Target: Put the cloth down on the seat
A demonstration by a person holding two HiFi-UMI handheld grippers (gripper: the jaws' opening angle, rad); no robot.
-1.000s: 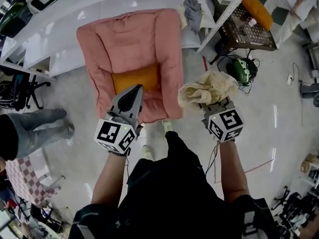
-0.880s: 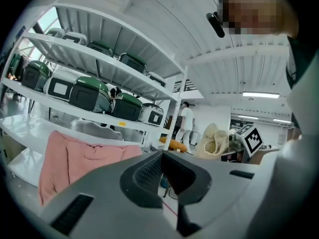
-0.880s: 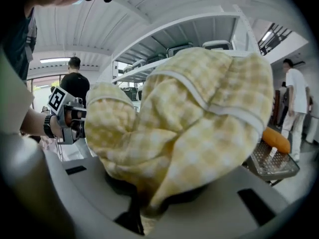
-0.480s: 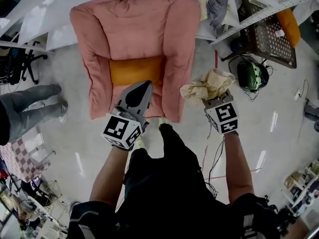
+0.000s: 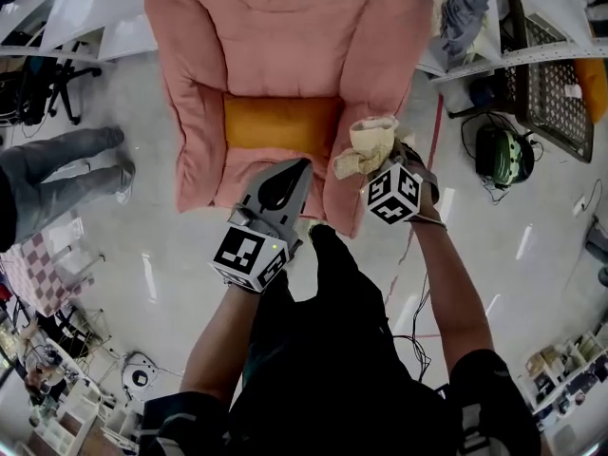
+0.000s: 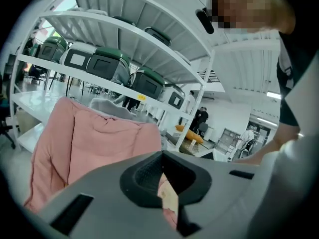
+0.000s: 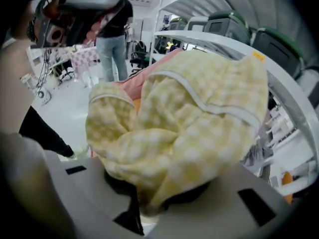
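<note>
Head view first: the pink seat (image 5: 285, 55) fills the 12 o'clock side of the frame, an orange cushion (image 5: 282, 123) lying in its well. The left gripper (image 5: 295, 168) points at the seat's front edge, just below that cushion, nothing in it. Over at 1 o'clock the right gripper (image 5: 377, 162) holds the yellow checked cloth (image 5: 364, 147) bunched up in the air, above the seat's armrest on that side and not yet on the seat (grey-trousered legs (image 5: 57, 174) stand by at 9 o'clock). Now the left gripper view: the jaws are pressed together at their tips, empty, with the seat (image 6: 89, 148) at 9 o'clock and shelving with green-lidded crates (image 6: 109, 66) at 11. And the right gripper view: the cloth (image 7: 184, 128) fills the middle, its lower folds pinched tight between the right gripper's (image 7: 144, 203) jaws, while a person in jeans (image 7: 112, 34) stands at 11 o'clock.
</note>
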